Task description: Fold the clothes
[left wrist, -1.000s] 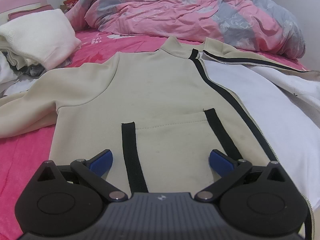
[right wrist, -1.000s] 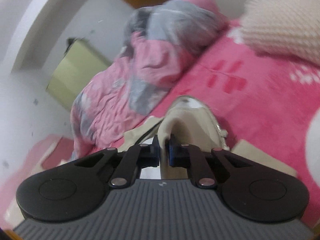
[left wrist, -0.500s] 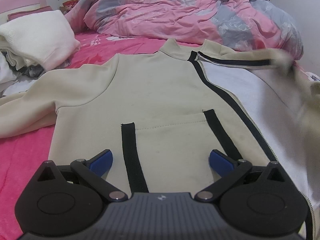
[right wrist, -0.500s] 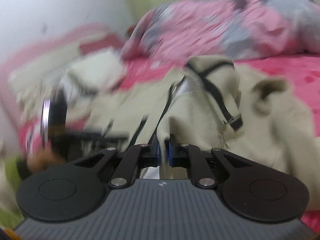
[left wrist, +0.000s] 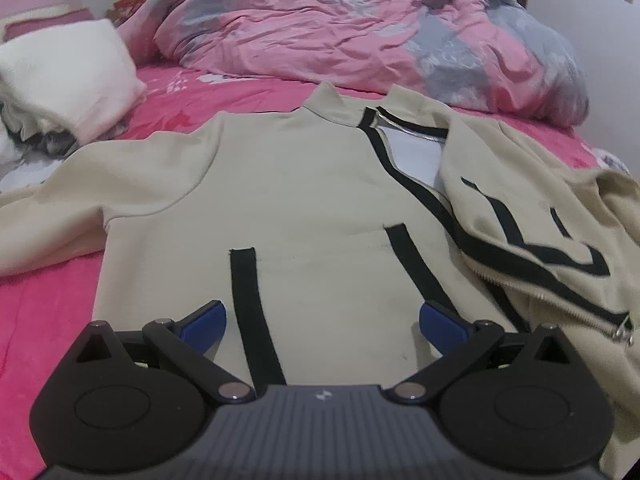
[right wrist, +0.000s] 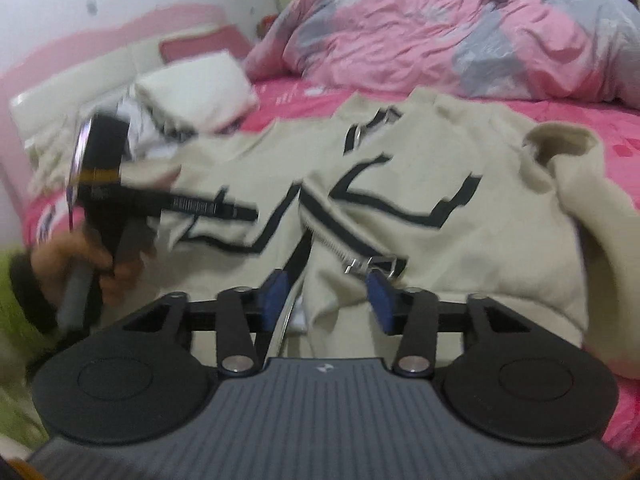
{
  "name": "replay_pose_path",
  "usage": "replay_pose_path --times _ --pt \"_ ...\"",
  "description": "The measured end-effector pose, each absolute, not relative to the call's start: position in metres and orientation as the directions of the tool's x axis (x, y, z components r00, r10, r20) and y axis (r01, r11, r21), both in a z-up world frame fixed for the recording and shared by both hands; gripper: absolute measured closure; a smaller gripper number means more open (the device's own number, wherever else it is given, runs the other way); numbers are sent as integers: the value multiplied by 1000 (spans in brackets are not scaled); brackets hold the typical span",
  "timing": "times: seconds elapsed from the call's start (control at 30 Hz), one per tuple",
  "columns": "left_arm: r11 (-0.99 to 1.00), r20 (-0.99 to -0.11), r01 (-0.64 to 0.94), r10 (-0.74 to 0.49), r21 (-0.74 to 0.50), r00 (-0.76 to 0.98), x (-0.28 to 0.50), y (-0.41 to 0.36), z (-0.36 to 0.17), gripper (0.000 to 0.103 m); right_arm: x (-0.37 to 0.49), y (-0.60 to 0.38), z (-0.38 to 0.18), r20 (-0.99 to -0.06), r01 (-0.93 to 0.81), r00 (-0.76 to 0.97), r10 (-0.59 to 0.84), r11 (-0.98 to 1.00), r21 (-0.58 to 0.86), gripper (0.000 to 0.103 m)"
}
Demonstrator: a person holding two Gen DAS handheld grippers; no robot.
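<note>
A beige zip jacket [left wrist: 304, 200] with black trim lies front up on the pink bed. My left gripper [left wrist: 320, 312] hovers open over its hem, between the two black pocket strips, gripping nothing. The jacket's right front panel [left wrist: 540, 208] lies folded over towards the zip, with only a wedge of white lining [left wrist: 412, 152] showing. In the right wrist view my right gripper [right wrist: 326, 292] is over that panel's [right wrist: 400, 208] lower edge by the zipper pull [right wrist: 360, 266]. Its jaws are opening, with cloth loose between them and the pads not pressing. A hand [right wrist: 80, 256] at the left holds the other gripper.
A crumpled pink and grey duvet [left wrist: 360, 28] fills the far side of the bed. A pile of white folded clothes [left wrist: 60, 76] sits at the far left, near the pink headboard [right wrist: 100, 48]. Bare pink sheet [left wrist: 48, 300] shows left of the jacket.
My right gripper carried the right front panel across over the white lining, then its jaws parted from shut. The left gripper stayed where it was, open.
</note>
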State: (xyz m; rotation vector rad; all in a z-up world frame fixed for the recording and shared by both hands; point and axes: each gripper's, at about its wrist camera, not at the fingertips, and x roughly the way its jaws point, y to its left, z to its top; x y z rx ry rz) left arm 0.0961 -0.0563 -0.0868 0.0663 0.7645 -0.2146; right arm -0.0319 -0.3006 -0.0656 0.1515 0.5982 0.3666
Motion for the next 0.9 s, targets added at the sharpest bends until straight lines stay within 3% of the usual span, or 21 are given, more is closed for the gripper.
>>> replay_pose_path --times 0.3,0.47,0.67,0.7,0.8,0.9 --pt "972 -684 235 -173 -1 709 93 -57 -93 0 -3 -328 -89 -541 -187 739 401 894 407 54" --pt "971 -692 234 -197 -41 695 95 -51 -90 0 4 -324 -101 -541 -179 730 417 881 438 62" --pt "935 -670 203 -351 -292 654 94 -24 -75 0 5 -336 -102 -514 -152 740 434 853 500 66" --pt "922 -661 194 -376 -334 649 93 -20 -74 0 7 -335 -102 -512 -159 739 438 852 499 69" --pt "862 -620 165 -465 -479 632 92 -4 -72 0 9 -335 -101 -491 -180 737 464 835 519 91" --pt "736 -544 129 -594 -664 593 91 13 -77 0 -1 -330 -93 -443 -253 737 510 816 519 94"
